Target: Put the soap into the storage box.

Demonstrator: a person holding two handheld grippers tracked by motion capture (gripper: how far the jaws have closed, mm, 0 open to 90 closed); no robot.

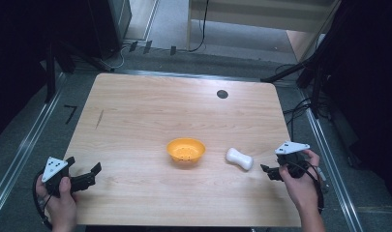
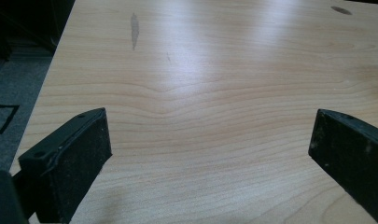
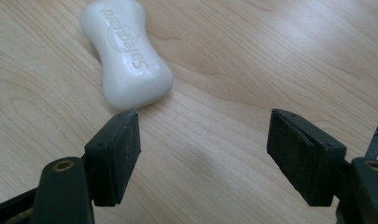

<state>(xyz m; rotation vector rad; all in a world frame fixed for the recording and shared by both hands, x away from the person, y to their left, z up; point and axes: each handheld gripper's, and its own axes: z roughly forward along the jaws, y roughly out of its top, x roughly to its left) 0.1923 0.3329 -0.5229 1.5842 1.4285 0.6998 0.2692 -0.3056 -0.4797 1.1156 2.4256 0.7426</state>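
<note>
Just ahead of right gripper (image 3: 203,156), white soap bar (image 3: 126,53), untouched, jaws apart

The surface (image 1: 135,121) under my work is pale wood with a flowing grain, smooth and faintly shiny where the light falls. The white soap bar (image 3: 126,53) looks waxy and smooth, with a soft sheen and lettering pressed into it. My right tool (image 3: 203,135) has matt black plastic jaws, their pads slightly rough and scuffed; my left tool (image 2: 210,140) looks the same. The orange bowl (image 1: 186,150) seems smooth plastic.
</note>
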